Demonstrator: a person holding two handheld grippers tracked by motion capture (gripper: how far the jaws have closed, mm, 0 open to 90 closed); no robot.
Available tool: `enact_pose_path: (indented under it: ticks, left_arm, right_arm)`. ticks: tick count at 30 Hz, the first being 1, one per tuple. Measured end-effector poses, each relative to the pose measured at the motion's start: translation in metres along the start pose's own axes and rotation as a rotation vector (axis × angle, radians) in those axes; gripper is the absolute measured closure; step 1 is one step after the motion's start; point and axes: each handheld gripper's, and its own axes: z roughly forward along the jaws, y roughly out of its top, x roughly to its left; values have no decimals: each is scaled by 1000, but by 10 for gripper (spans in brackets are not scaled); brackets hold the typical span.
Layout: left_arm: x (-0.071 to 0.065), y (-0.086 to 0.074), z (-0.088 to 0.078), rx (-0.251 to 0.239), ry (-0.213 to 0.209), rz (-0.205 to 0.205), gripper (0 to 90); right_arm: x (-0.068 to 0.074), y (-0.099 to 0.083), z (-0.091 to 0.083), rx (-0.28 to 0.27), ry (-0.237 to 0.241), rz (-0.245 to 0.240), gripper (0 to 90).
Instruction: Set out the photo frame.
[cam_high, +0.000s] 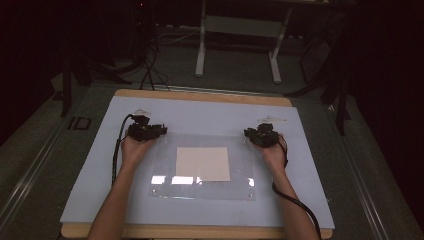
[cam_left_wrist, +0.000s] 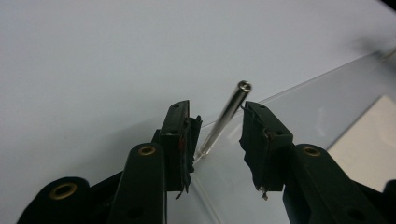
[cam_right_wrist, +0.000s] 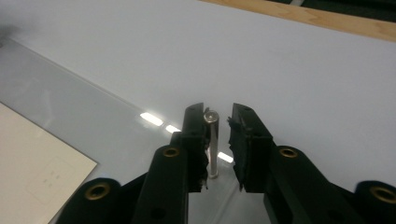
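Note:
A clear acrylic sheet (cam_high: 165, 172) lies flat on a white board (cam_high: 210, 117), with a cream square of paper (cam_high: 203, 163) at its middle. My left gripper (cam_high: 159, 131) is at the sheet's far left corner. In the left gripper view its jaws (cam_left_wrist: 215, 109) stand apart around a leaning metal pin (cam_left_wrist: 224, 116) set at the sheet's corner (cam_left_wrist: 289, 121); the pads do not press it. My right gripper (cam_high: 250, 134) is at the far right corner. Its jaws (cam_right_wrist: 218, 111) are open around an upright metal pin (cam_right_wrist: 213, 142), which stands close against one pad with a gap to the other.
The board rests on a wooden table (cam_high: 200, 96). Small clear bags lie on the board beyond each gripper (cam_high: 141, 111) (cam_high: 272, 120). A white metal stand (cam_high: 235, 30) and dark cables are on the floor past the table.

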Motion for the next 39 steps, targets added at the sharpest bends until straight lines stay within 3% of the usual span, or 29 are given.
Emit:
enact_pose_path:
  ticks: [2, 6, 12, 26, 31, 33, 39]
  left_arm:
    - [1, -2, -4, -13, -1, 4, 622]
    - [0, -3, -12, -33, 1, 14, 625]
    - [-2, -3, -16, -57, 9, 41, 652]
    - [-4, 0, -1, -65, 19, 62, 720]
    - [-6, 1, 6, -63, -6, 71, 755]
    - [-7, 1, 6, -54, 19, 78, 796]
    - [-9, 2, 4, -45, 30, 92, 823]
  right_arm:
    - [2, 0, 0, -6, 6, 6, 831]
    - [8, -1, 0, -16, -31, -25, 843]
    - [9, -2, -1, -23, -41, -41, 849]
    - [4, -3, 0, -32, -1, 7, 845]
    - [2, -3, 0, -33, 13, 10, 844]
    - [2, -3, 0, -30, 14, 6, 845]
    - [1, -2, 0, -23, 19, 6, 845]
